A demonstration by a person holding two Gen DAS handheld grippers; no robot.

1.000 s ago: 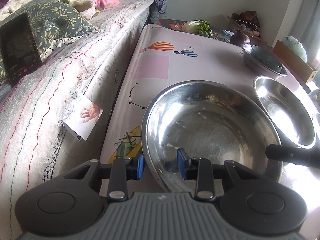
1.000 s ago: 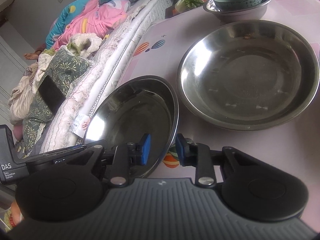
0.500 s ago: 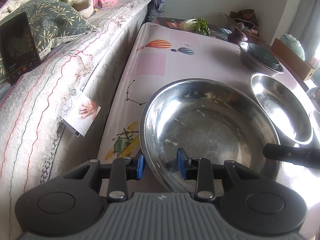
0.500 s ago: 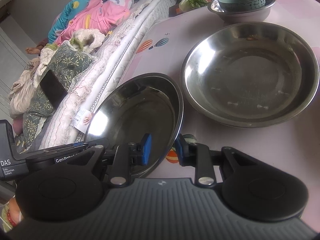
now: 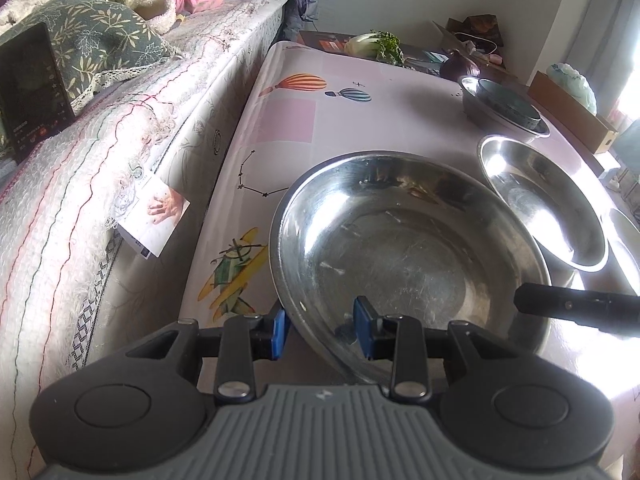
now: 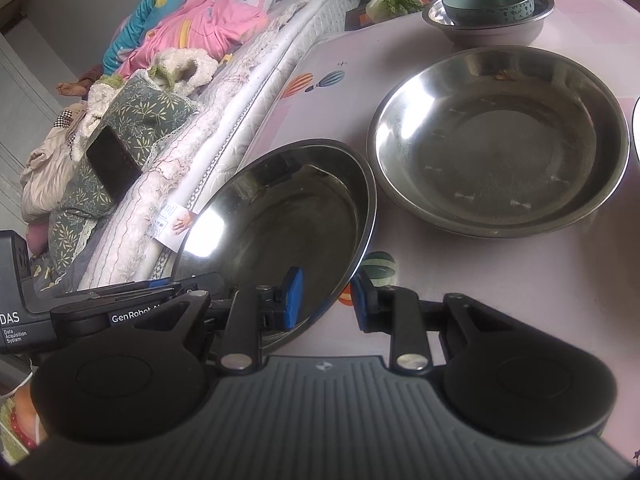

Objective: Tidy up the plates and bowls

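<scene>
Left wrist view has the big steel plate lifted and tilted, its near rim running between the left gripper pads, which straddle it at moderate spread; whether they actually pinch the metal I cannot tell. In the right wrist view the same plate has its other edge between the right gripper pads, likewise straddling with a gap visible on the outer side. Compared with a second ago, the plate has risen and swung slightly toward the second plate, which lies flat on the table just beside it; the grippers' spread looks unchanged. That suggests a two-handed carry is under way, probably to nest one plate in the other. Beyond, a teal bowl sits inside a steel bowl. A bed runs along the table's left edge.
</scene>
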